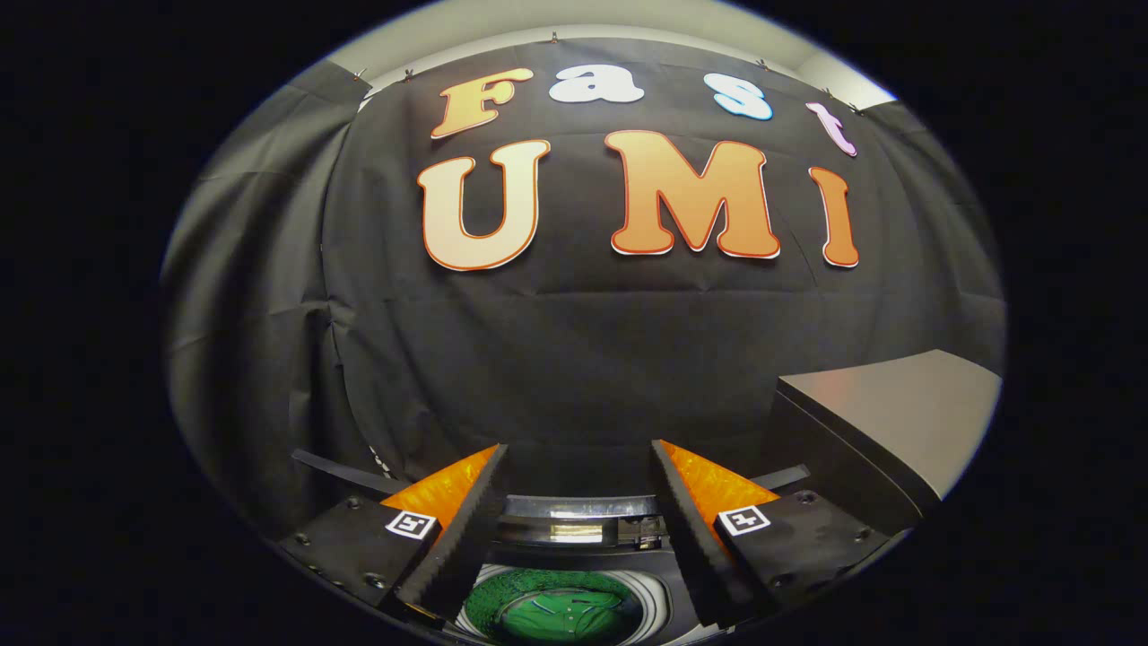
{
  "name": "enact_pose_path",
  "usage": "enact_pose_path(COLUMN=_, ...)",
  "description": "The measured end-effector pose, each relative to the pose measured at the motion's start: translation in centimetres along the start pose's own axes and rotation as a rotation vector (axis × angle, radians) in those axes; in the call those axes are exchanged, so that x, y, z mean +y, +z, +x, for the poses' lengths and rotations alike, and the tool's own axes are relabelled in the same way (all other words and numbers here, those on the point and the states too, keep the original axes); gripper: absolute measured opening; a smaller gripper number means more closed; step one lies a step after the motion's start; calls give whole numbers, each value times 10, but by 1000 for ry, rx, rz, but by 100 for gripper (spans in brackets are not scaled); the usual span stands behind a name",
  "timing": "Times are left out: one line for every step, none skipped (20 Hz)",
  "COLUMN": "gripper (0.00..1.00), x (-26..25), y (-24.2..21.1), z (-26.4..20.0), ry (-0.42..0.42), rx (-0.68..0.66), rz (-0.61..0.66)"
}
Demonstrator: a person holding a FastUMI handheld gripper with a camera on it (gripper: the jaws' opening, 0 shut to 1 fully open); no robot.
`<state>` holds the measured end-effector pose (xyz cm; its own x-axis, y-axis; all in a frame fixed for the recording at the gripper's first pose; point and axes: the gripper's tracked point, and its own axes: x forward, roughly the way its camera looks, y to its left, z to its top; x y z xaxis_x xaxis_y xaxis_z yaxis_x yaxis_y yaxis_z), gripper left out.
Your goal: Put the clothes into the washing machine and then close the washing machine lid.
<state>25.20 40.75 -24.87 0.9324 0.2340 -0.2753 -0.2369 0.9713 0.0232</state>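
Between the fingers, low down: gripper (pixel 574 502) spread wide, nothing pinched, ribbed inner faces turned toward each other across an empty gap. Square black-and-white marker (pixel 411 525) on the left finger mount, a matching one on the right.

Directly below that gap: open round drum of the washing machine (pixel 641 603), pale ribbed rim curving around a dark interior. Inside the drum, green clothes (pixel 560 615) lying at the bottom, folds and a few light streaks visible on the cloth; fully within the tub, not touching either finger.

Just beyond the drum, still between the fingers: shiny curved band of the machine's top edge and what looks like the raised lid (pixel 574 508), standing at the back of the opening; exact angle hard to tell, partly hidden by the fingers.

Off to the right and further on, past the right finger: grey flat-topped cabinet (pixel 897 404) with dark sides, its upper face catching light.

Farthest back: black cloth wall (pixel 556 359) of the booth, creased and hanging in folds, clipped along its upper edge, with a strip of pale wall (pixel 538 18) above it.
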Motion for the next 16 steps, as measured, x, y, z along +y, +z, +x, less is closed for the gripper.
enact_pose_path(gripper=98, x=1, y=-4, z=-5, ry=6, rx=8, rz=1)
enact_pose_path(gripper=98, x=1, y=-8, z=-8, ry=15, rx=18, rz=3)
enact_pose_path(gripper=98, x=2, y=-13, z=-14, ry=25, rx=28, rz=5)
enact_pose_path(gripper=98, x=3, y=-18, z=-19, ry=33, rx=41, rz=7)
enact_pose_path(gripper=98, x=4, y=-27, z=-23, ry=41, rx=59, rz=8)
enact_pose_path(gripper=99, x=3, y=-37, z=-29, ry=40, rx=77, rz=11)
enact_pose_path(gripper=99, x=-4, y=-57, z=-33, ry=14, rx=128, rz=-10)
enact_pose_path(gripper=98, x=-5, y=-81, z=-40, ry=22, rx=195, rz=-19)
enact_pose_path(gripper=100, x=3, y=-103, z=-45, ry=48, rx=245, rz=-2)
enact_pose_path(gripper=100, x=9, y=-119, z=-48, ry=64, rx=277, rz=20)
enact_pose_path(gripper=100, x=11, y=-127, z=-49, ry=66, rx=291, rz=31)
enact_pose_path(gripper=100, x=15, y=-128, z=-50, ry=66, rx=290, rz=32)
enact_pose_path(gripper=100, x=20, y=-126, z=-51, ry=70, rx=287, rz=28)
enact_pose_path(gripper=100, x=25, y=-121, z=-51, ry=79, rx=282, rz=20)
enact_pose_path(gripper=100, x=29, y=-114, z=-53, ry=85, rx=273, rz=8)
enact_pose_path(gripper=100, x=34, y=-102, z=-54, ry=88, rx=255, rz=-1)
